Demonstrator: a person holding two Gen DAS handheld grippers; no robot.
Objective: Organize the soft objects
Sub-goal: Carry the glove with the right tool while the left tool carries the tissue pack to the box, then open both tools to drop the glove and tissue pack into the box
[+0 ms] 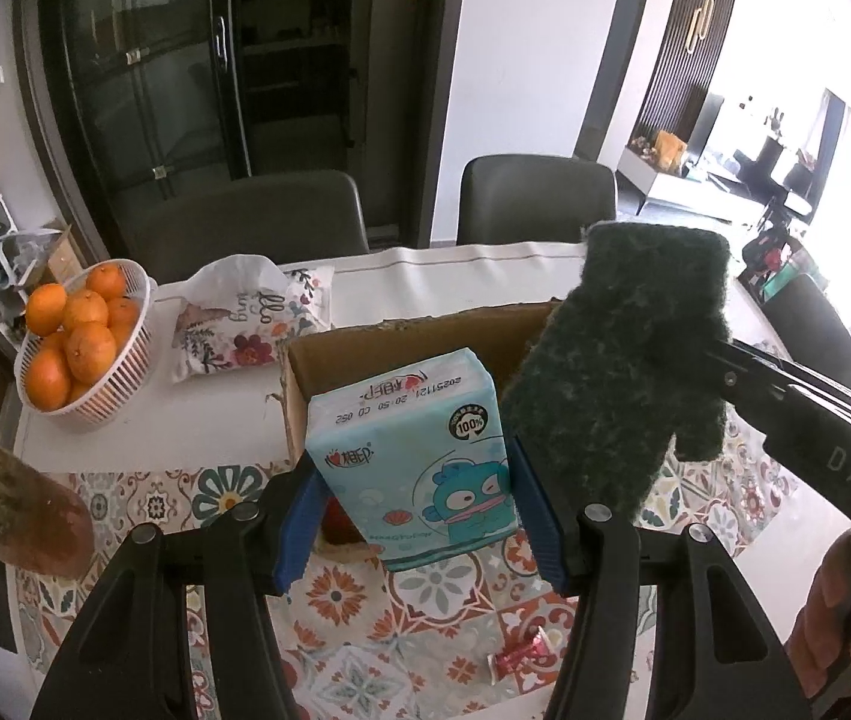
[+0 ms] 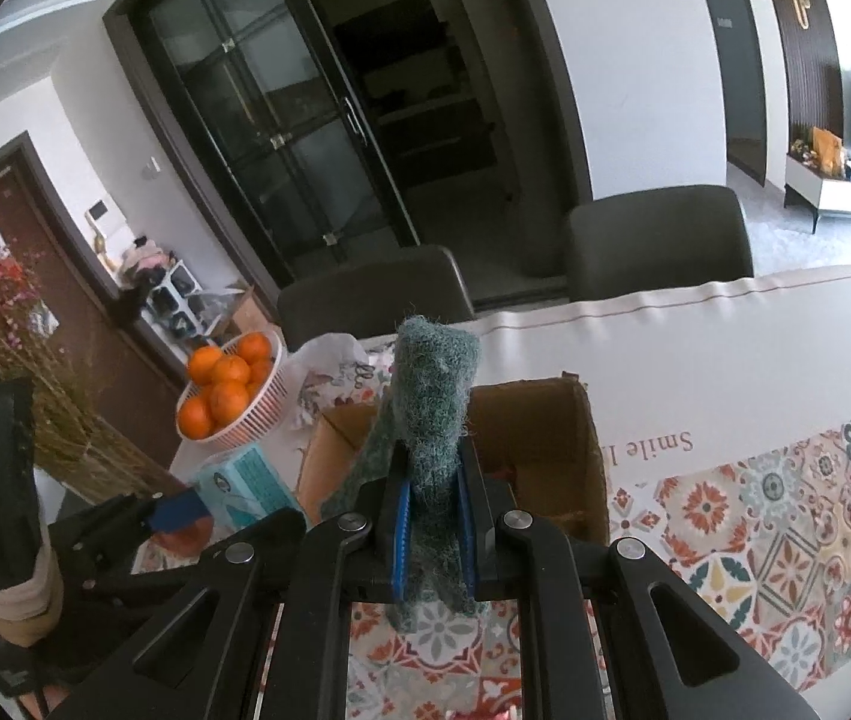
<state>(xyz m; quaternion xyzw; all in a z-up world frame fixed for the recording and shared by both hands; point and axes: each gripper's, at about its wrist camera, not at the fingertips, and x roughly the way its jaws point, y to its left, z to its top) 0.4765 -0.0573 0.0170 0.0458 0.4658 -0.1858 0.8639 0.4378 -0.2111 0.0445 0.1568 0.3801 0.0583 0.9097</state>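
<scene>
both grippers loaded above the box

left gripper (image 1: 419,516) pinches a glossy, soft-sided tissue pack (image 1: 410,456) between blue ribbed pads. right gripper (image 2: 432,531) is clamped tight on a fuzzy dark-green knit mitten (image 2: 428,420). both hang just above the open corrugated cardboard box (image 2: 551,438) on the tile-print tablecloth (image 2: 785,540).

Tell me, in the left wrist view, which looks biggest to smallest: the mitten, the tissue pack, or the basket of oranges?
1. Dark green mitten
2. Tissue pack, close behind it
3. Basket of oranges

The basket sits farther from the camera, so it may really be bigger.
</scene>
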